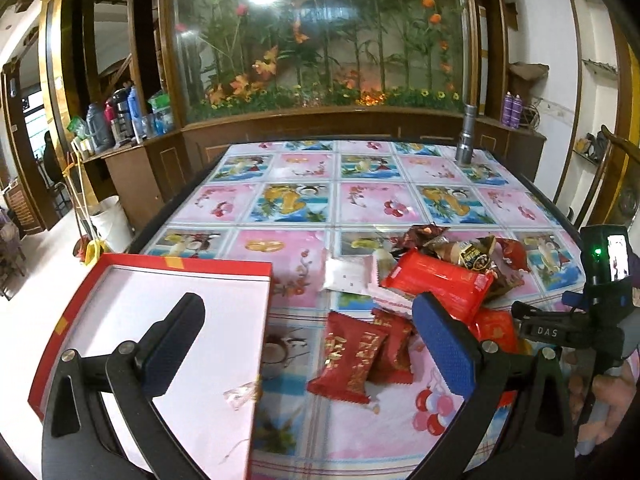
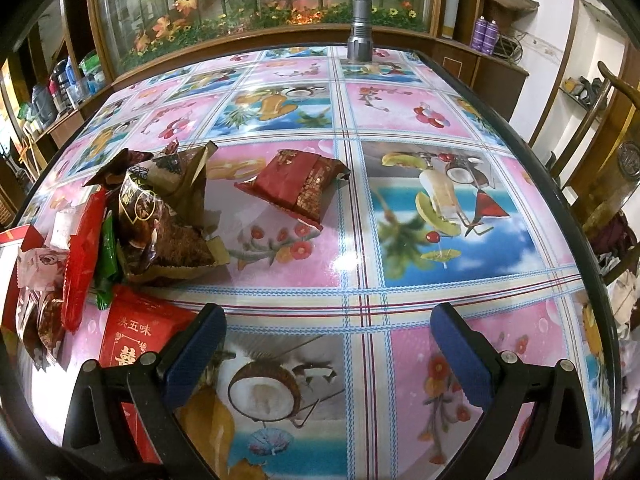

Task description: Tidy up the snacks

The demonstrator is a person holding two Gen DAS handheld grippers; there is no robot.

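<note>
Hovering above the surface (image 1: 360,204), both sets of tongs stand spread to their widest with nothing between the pads. The left tongs (image 1: 308,344) hang over the near left part of the surface, one finger above the white inside of a shallow red box (image 1: 120,280) that lies open and has no snacks in it, the other finger in front of a long red packet (image 1: 436,280). Just beside that box, two small dark red packets (image 1: 360,356) lie side by side, overlapping at their edges. Behind them the heap of snacks (image 1: 452,264) rests near the middle of the surface, red, brown and white wrappers piled together. The right tongs (image 2: 328,344) point steeply down at a bare stretch of the patterned cloth, with a brown wrapped snack (image 2: 168,236) and a red pouch (image 2: 132,340) at their left. One dark red packet (image 2: 296,188) lies apart from the heap. A metal flashlight (image 2: 360,28) stands upright at the far edge.
</note>
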